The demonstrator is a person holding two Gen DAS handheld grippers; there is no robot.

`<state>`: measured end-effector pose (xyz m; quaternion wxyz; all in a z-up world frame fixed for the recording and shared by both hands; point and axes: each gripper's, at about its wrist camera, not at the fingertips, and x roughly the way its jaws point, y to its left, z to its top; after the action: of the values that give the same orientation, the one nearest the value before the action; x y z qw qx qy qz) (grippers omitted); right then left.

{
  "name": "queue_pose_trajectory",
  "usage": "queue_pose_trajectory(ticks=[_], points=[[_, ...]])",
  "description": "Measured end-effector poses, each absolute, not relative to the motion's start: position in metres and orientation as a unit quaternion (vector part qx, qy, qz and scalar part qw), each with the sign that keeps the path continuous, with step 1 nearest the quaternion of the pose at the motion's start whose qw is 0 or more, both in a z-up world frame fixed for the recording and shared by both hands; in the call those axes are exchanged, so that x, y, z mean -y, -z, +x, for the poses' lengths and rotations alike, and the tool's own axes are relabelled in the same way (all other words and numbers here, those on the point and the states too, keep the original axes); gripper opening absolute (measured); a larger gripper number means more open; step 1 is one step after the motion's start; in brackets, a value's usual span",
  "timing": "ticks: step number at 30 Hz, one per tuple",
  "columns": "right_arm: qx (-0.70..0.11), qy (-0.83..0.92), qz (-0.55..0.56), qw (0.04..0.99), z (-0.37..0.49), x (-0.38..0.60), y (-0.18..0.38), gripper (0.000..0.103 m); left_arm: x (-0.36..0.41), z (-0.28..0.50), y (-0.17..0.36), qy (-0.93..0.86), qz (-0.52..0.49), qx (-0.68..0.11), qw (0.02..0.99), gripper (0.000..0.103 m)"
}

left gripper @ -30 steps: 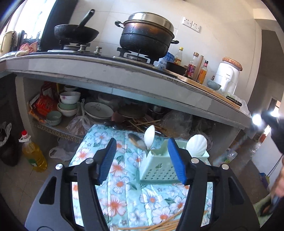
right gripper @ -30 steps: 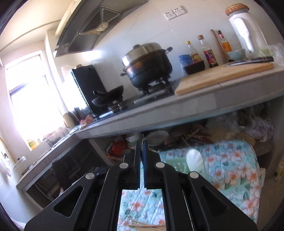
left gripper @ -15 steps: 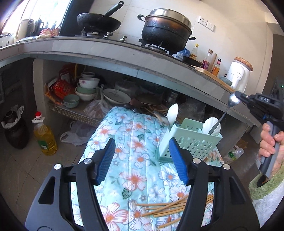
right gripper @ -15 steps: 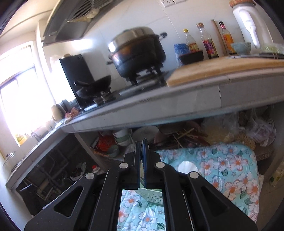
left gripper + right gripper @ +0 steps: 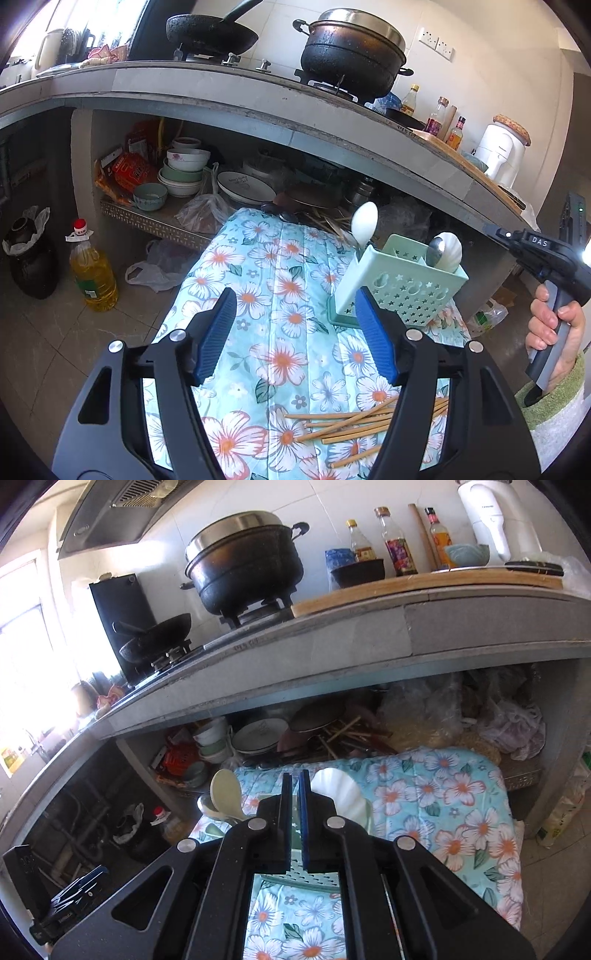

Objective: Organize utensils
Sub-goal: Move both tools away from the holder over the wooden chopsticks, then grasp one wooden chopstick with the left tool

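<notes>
Both of my claws are over the flowered cloth (image 5: 280, 332), and neither holds anything. My left gripper (image 5: 295, 332) has its blue pads (image 5: 218, 332) standing well apart, with only the cloth showing between them; its jaws have just been opening a little further. My right gripper (image 5: 294, 812) has its two jaws drawn together, with only a thin slit between the blue pads and nothing in it. From the left view I see my right hand (image 5: 556, 332) wrapped around that gripper's grey handle, off to the right of the cloth's edge.

The mint-green utensil holder (image 5: 402, 291) stands on the cloth just beyond the tip of my left gripper's right finger, its perforated wall tilted in the fisheye view. A white spoon (image 5: 364, 223) sticks up from its left compartment. In the right compartment a shell-shaped white spoon (image 5: 448, 251) stands with a metal spoon (image 5: 434, 251) just in front of it, the two overlapping. In the right wrist view the holder sits directly under the closed jaws, mostly hidden by them.

A loose bundle of wooden chopsticks (image 5: 351, 424) lies flat on the cloth near me, partly hidden under my left gripper's right arm.

Behind the cloth runs a grey counter (image 5: 207, 88) carrying a black pot (image 5: 351, 55).
</notes>
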<state>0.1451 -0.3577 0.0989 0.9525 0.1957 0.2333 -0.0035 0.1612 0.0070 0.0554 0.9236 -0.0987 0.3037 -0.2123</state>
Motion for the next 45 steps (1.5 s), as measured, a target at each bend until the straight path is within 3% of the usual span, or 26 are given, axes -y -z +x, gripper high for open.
queue_pose_trajectory(ticks=[4, 12, 24, 29, 36, 40, 45], points=[[-0.221, 0.014, 0.201, 0.954, 0.126, 0.362, -0.105, 0.007, -0.004, 0.159, -0.057, 0.216, -0.095, -0.300, 0.924, 0.064], [-0.253, 0.032, 0.187, 0.949, 0.074, 0.354, -0.092, 0.032, 0.010, 0.142, -0.055, 0.249, -0.064, -0.303, 0.918, 0.067], [-0.440, 0.068, 0.226, 0.867, 0.019, 0.341, 0.036, 0.034, 0.078, 0.090, -0.005, 0.338, 0.060, -0.336, 0.877, 0.067], [-0.456, 0.079, 0.266, 0.846, 0.000, 0.344, 0.067, 0.034, 0.113, 0.062, 0.021, 0.395, 0.129, -0.329, 0.848, 0.051], [-0.462, 0.078, 0.292, 0.834, -0.008, 0.353, 0.084, 0.034, 0.170, 0.033, 0.062, 0.391, 0.329, -0.293, 0.808, 0.034], [-0.455, 0.076, 0.300, 0.835, -0.009, 0.357, 0.084, 0.034, 0.180, 0.032, 0.077, 0.393, 0.374, -0.300, 0.785, 0.015], [-0.455, 0.074, 0.304, 0.834, -0.011, 0.359, 0.086, 0.034, 0.179, 0.020, 0.080, 0.405, 0.430, -0.275, 0.759, 0.010]])
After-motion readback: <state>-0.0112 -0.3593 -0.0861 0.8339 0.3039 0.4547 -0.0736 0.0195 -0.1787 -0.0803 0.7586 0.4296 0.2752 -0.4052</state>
